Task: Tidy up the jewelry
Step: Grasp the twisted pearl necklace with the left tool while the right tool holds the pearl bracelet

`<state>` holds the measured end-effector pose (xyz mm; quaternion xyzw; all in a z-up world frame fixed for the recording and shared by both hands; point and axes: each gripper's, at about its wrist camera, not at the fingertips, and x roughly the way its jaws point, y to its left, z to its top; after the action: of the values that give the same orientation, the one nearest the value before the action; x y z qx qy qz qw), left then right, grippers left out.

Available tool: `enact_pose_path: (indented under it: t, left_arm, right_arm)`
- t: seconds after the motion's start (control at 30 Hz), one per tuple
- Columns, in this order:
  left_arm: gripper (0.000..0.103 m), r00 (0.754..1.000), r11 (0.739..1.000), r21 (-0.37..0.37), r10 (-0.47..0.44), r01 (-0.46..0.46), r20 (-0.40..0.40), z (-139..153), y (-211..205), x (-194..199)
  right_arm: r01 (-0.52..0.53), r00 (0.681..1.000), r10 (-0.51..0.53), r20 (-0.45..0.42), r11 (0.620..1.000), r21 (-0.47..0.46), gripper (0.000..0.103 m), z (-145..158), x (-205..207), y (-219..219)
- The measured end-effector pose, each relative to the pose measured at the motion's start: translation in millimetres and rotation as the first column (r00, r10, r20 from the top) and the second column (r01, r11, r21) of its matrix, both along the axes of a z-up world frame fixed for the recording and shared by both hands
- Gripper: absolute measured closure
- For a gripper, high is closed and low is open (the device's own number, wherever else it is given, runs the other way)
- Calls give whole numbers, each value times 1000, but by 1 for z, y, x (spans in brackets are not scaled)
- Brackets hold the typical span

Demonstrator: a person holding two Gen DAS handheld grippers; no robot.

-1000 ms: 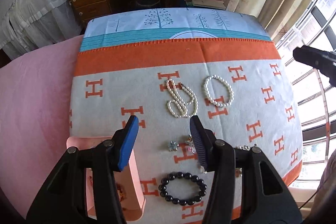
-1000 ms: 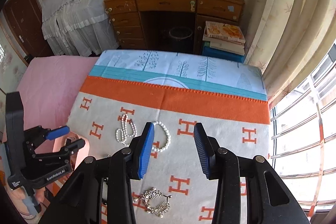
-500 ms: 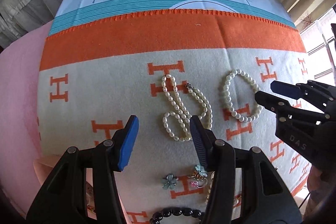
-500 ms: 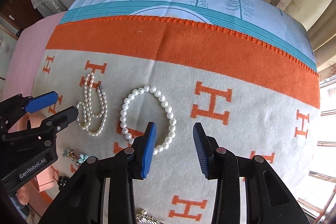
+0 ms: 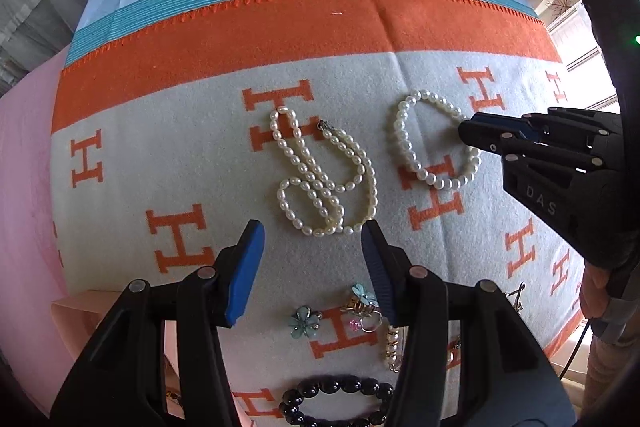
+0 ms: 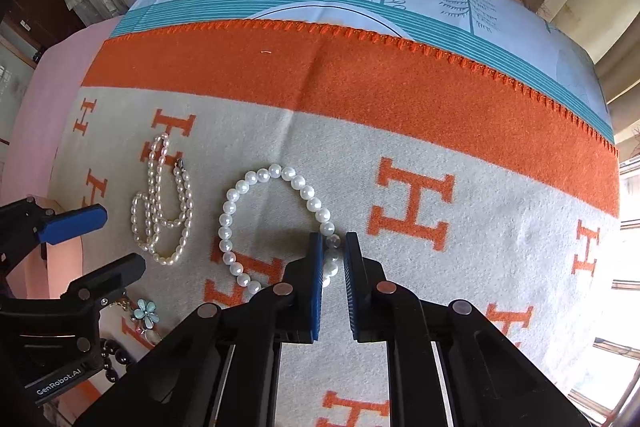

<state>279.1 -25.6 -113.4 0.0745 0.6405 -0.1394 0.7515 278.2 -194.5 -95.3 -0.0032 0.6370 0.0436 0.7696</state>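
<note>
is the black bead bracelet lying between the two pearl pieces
No, the black bead bracelet lies at the near edge, below the flower charm, well apart from the pearl necklace and pearl bracelet.

You are looking at a round white pearl bracelet [image 6: 276, 223] lying flat beside a looped rice-pearl strand [image 6: 164, 203] on the H-patterned blanket [image 6: 440, 259].

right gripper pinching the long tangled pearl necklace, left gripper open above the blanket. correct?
Wrong strand. The right gripper has just closed on the round pearl bracelet, beads caught between its pads, as the right wrist view shows. The long pearl necklace lies untouched in front of the left gripper, which is open.
</note>
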Motion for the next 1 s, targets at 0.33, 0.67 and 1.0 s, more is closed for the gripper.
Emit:
enact_pose_path:
  t: [0.33,0.67,1.0]
  left_arm:
    - [74,999,998,51,-41,41,-3,-7,-22,1]
    - [84,998,993,106,-52,53,-19,-15,-37,4]
    - [100,999,993,119,11,-6,-44,-21,-48,15]
  right_arm:
    - [-4,1000,5,17,1000,-3,92,-2,0,-1]
    - [2,1000,-2,23,1000,23,92,-2,1,-6]
    - [12,999,-13,35,999,51,92,-3,0,-12]
